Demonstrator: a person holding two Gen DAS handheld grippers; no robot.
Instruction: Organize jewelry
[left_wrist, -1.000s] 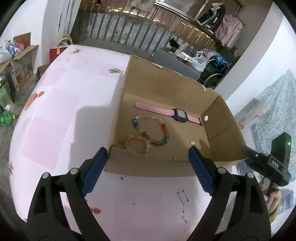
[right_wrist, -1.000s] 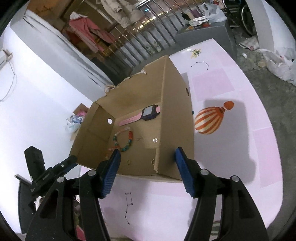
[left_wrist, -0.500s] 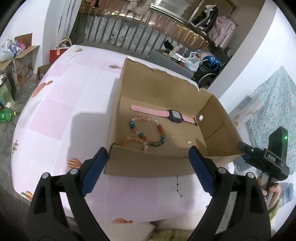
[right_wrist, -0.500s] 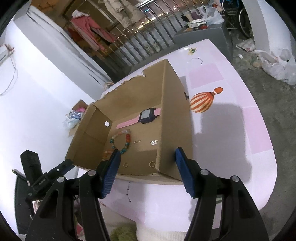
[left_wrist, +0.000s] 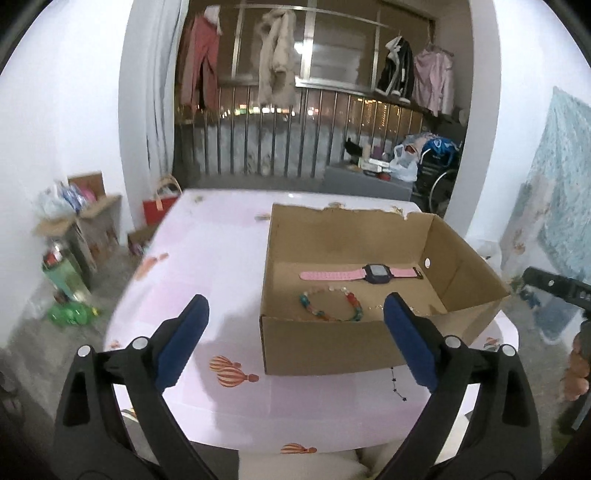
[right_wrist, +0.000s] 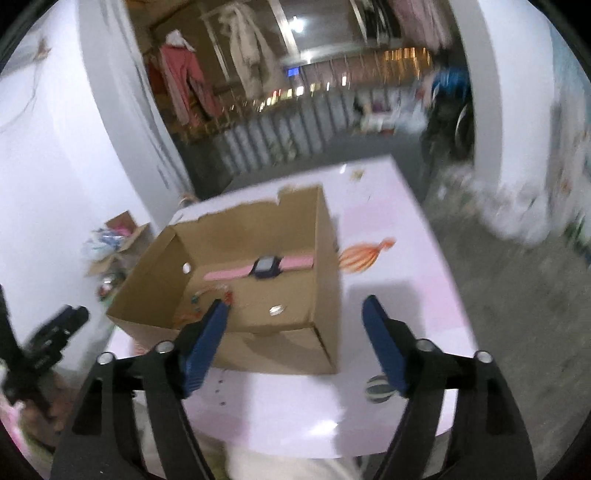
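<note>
Left wrist: box (left_wrist: 325, 343) farther than before

White walls (left_wrist: 74, 122) frame a dim balcony straight ahead of the tongs, with a metal railing (left_wrist: 295, 147) and hanging clothes (left_wrist: 275, 74). A grey floor (left_wrist: 33, 332) lies left, cluttered with cardboard boxes (left_wrist: 92, 218).
</note>
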